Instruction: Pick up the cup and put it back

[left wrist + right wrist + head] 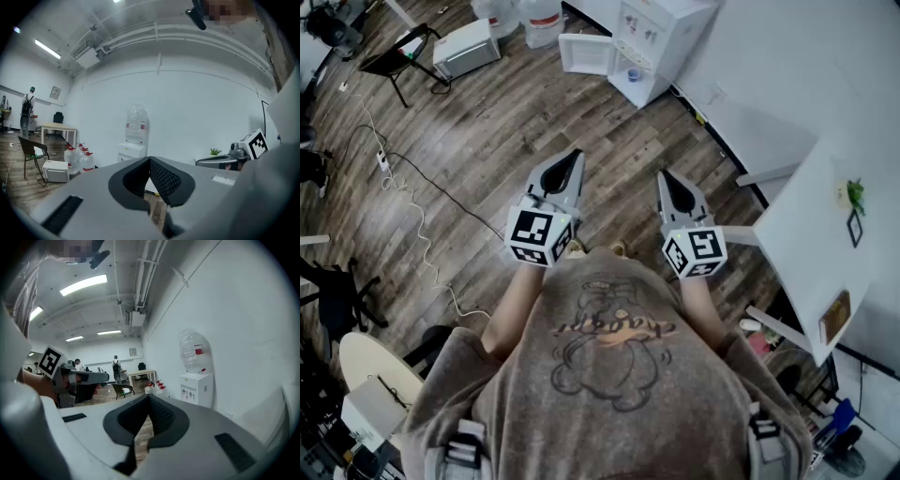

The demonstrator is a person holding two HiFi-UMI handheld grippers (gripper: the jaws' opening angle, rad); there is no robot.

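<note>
**Both grippers clenched and empty, cup well ahead at the dispenser**

From where I stand, the person is out on the wood floor with a gripper in each hand, held out in front at waist height. The left gripper has its jaws pressed together with nothing between them, and its own view shows the pads meeting tip to tip. The right gripper is the same: jaws together and empty.

The only thing I can take for the cup is a small blue spot in the niche of the white dispenser against the far wall. It is too small to make out its shape or whether it stands upright, and neither gripper view picks it out.

What matters for the reach is that the cup lies straight ahead of the person, well apart from both grippers. The two grippers angle slightly inward, so the dispenser sits a little left of the left gripper's line and to the right of the right gripper's line. Neither hand looks clearly nearer. I'd judge the person must walk forward first, and the chosen gripper must open before it can close on anything.
</note>
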